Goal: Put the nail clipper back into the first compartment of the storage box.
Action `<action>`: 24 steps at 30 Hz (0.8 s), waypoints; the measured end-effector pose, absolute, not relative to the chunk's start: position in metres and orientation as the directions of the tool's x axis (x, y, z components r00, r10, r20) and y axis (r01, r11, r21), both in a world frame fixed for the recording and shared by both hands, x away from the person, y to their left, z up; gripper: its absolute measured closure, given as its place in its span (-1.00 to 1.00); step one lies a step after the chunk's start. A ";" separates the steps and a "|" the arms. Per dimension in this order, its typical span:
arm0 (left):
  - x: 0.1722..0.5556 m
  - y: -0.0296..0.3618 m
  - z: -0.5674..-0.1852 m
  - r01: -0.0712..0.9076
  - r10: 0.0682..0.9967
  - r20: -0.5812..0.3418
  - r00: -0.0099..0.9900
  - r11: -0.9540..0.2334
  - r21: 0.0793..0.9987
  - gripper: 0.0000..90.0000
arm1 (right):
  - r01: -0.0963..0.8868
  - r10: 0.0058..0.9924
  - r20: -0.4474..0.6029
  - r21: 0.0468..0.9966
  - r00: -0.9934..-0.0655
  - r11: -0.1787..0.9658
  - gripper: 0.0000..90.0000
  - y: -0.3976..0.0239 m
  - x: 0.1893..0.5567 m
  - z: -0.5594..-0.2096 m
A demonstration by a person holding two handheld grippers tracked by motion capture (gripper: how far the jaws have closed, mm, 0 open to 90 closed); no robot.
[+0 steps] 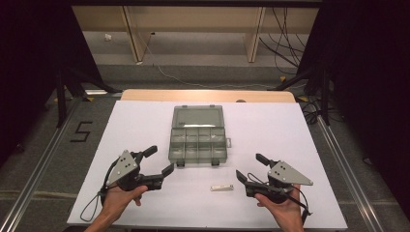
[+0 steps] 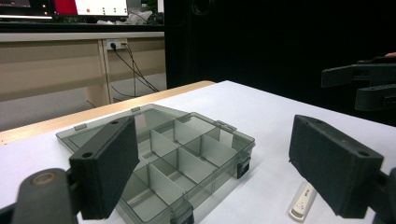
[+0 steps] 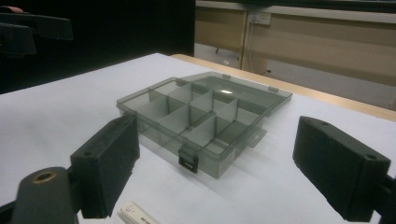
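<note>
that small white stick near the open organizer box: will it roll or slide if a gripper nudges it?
The white stick looks flat-sided and lies flat on the white table cover, so it probably slides rather than rolls. It seems small and rigid, likely light, so a nudge may spin it. Its low profile could make pinching it awkward for the wide fingers.

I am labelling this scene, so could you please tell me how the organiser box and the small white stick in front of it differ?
The organiser box is smoky, see-through plastic; the small white stick is opaque white. The box is far larger, while the stick is slim and short. The box lies open, its lid folded back flat and its compartments showing empty; the stick is one closed piece. The box sits mid-table, the stick nearer the person. Both rest flat on the white table cover, touched by neither gripper.
</note>
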State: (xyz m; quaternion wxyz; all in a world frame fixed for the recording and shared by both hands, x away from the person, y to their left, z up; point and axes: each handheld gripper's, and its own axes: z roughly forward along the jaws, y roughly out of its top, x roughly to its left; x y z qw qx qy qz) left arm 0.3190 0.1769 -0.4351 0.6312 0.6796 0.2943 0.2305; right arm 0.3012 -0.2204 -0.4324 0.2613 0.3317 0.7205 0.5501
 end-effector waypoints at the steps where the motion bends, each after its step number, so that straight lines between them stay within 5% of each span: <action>1: 0.319 0.177 -0.435 0.110 0.691 -0.059 0.720 -0.030 0.994 -0.66 | 0.191 0.765 -0.013 0.966 -0.644 0.177 -0.66 -0.220 0.301 -0.432; 16: 0.319 0.178 -0.435 0.119 0.695 -0.069 0.716 -0.024 0.993 -0.66 | 0.211 0.715 0.017 0.960 -0.698 0.184 -0.66 -0.212 0.303 -0.428; 24: 0.321 0.178 -0.437 0.123 0.701 -0.068 0.710 -0.028 0.992 -0.66 | 0.181 0.672 -0.087 0.930 -0.736 0.319 -0.66 -0.205 0.306 -0.412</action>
